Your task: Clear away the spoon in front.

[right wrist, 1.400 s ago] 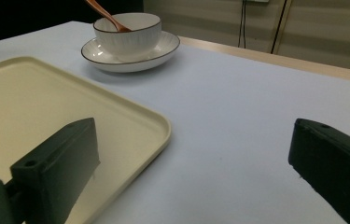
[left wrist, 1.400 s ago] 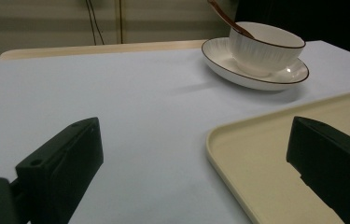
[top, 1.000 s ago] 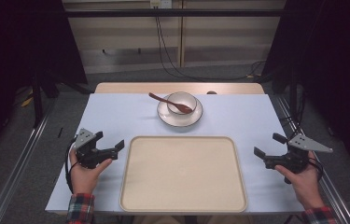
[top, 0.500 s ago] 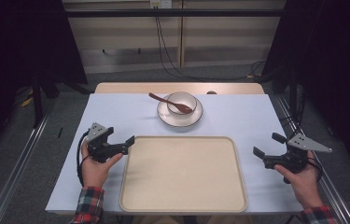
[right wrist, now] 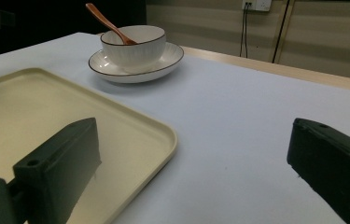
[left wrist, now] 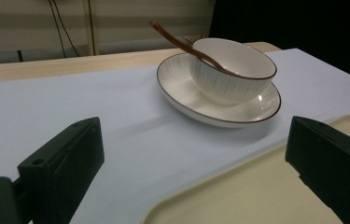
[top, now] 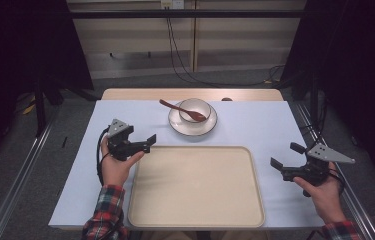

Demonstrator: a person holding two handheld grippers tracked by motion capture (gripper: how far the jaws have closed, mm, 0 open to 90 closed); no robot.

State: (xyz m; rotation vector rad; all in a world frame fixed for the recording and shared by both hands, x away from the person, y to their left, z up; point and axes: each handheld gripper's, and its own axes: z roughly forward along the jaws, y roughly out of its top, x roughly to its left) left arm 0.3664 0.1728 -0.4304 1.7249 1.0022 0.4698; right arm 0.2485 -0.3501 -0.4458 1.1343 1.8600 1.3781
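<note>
A white bowl point(top: 195, 109) stands on a white saucer point(top: 177, 125) at the far middle of the table, with a brown wooden spoon point(top: 172, 106) leaning in it, handle to the left. A large cream tray point(top: 195, 185) lies bare in front. My left gripper point(top: 147, 143) is open at the tray's far left corner, pointing right toward the saucer. In the left gripper view the bowl point(left wrist: 224, 74) and spoon point(left wrist: 172, 39) lie ahead, with the tray point(left wrist: 256, 196) low on the right. My right gripper point(top: 285, 155) is open just right of the tray, holding nothing, with the bowl point(right wrist: 135, 46) far off.
The table point(top: 255, 120) has a pale blue cover, with a wooden strip point(top: 140, 93) along its far edge. Metal rails point(top: 20, 175) run along the floor on both sides. Cables point(top: 175, 55) hang against the back wall.
My left gripper has moved forward and to the right, from the table's left side up to the tray's far left corner. The right gripper has hardly moved.
</note>
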